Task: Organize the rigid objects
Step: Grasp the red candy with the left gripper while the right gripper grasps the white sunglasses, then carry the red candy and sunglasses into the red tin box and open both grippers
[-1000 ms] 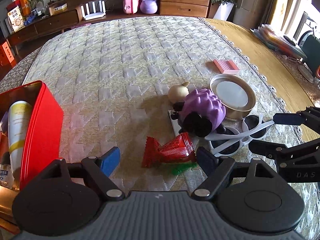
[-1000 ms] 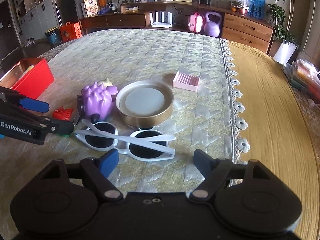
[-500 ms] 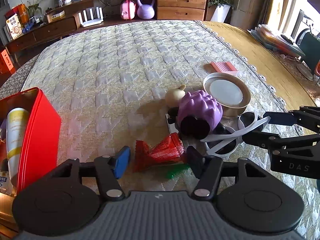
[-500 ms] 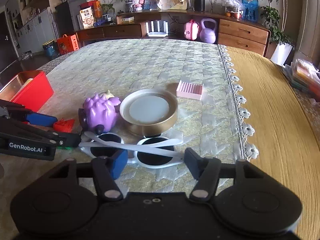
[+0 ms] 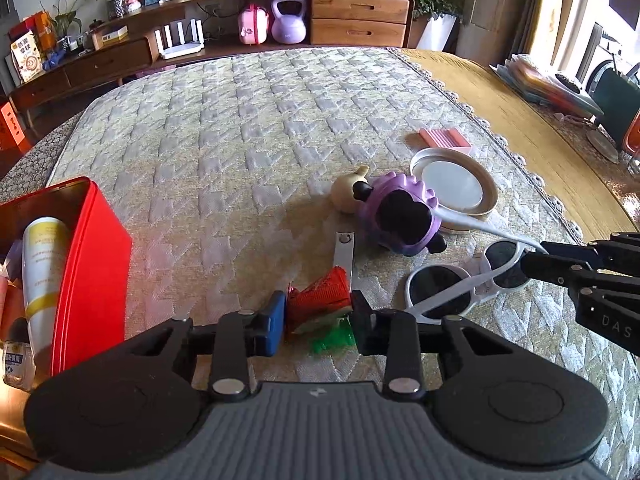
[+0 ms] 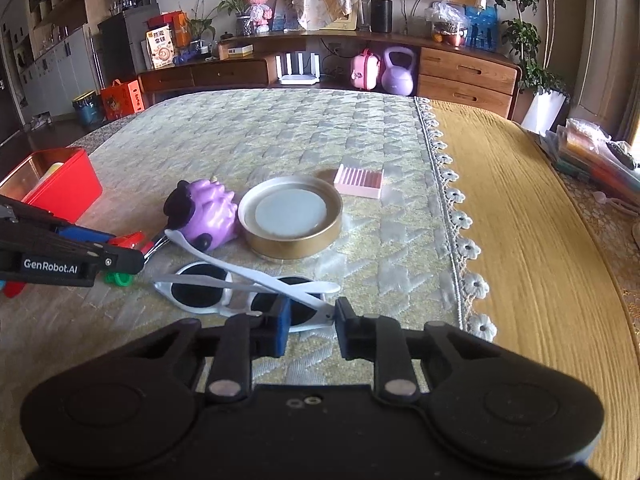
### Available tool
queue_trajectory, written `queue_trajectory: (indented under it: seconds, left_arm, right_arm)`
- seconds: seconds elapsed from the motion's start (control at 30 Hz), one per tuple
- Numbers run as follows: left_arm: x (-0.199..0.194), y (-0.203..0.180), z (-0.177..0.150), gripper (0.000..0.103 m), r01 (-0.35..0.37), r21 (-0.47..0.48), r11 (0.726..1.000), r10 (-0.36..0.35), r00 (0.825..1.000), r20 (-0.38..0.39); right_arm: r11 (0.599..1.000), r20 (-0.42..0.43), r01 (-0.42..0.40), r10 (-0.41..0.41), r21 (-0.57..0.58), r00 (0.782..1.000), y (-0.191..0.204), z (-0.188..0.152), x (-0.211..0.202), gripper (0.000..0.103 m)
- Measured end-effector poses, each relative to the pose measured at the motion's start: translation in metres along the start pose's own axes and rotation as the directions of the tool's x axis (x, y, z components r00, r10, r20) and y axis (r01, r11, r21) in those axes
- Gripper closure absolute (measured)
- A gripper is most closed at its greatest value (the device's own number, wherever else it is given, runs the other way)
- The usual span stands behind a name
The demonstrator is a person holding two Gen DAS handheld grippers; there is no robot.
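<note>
Fingers of my left gripper (image 5: 318, 316) are closing on a ribbed red plastic piece (image 5: 320, 294), pads touching both its sides. My right gripper (image 6: 310, 326) is clamped on the white sunglasses (image 6: 208, 290) at their frame edge. Just beyond sit a knobbly purple toy (image 5: 400, 216) and a round gold-rimmed tin lid (image 6: 294, 216), then a pink ridged block (image 6: 359, 181). Off left, the red tin box (image 5: 94, 256) holds a yellow-capped white bottle (image 5: 42, 264). Everything rests on a quilted cloth (image 5: 248, 140).
</note>
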State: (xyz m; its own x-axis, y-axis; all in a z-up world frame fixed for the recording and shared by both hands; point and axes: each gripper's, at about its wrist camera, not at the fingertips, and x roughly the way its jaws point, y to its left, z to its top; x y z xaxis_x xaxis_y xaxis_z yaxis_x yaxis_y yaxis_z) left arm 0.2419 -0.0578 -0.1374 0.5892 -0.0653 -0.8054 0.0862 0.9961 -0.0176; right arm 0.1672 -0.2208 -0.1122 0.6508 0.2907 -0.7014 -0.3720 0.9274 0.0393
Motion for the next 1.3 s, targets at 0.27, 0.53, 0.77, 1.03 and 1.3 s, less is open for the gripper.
queue_trajectory:
  seconds: [0.27, 0.53, 0.77, 1.03, 1.3]
  left_arm:
    - [-0.016, 0.005, -0.007, 0.075, 0.003, -0.007, 1.000, -0.003, 1.000, -0.006]
    - [-0.037, 0.019, -0.014, 0.080, 0.021, -0.042, 0.999, -0.021, 1.000, 0.002]
    - [-0.065, 0.034, -0.018, 0.080, 0.039, -0.081, 0.996, -0.038, 0.999, 0.015]
    - [-0.112, 0.056, -0.015, 0.080, 0.049, -0.072, 0.996, -0.044, 0.997, 0.059]
    - [-0.150, 0.097, -0.013, 0.080, 0.012, -0.078, 0.997, -0.004, 0.994, 0.112]
  right_arm:
    - [0.999, 0.029, 0.028, -0.027, -0.032, 0.999, 0.011, -0.011, -0.030, 0.090]
    - [0.998, 0.054, 0.053, -0.051, -0.032, 0.997, 0.015, -0.010, -0.056, 0.092]
    - [0.998, 0.070, 0.052, -0.050, -0.029, 0.996, 0.025, -0.003, -0.074, 0.092]
    - [0.998, 0.101, 0.028, -0.022, -0.049, 0.995, 0.054, 0.014, -0.100, 0.092]
    - [0.997, 0.146, -0.018, 0.029, -0.078, 0.989, 0.101, 0.043, -0.114, 0.092]
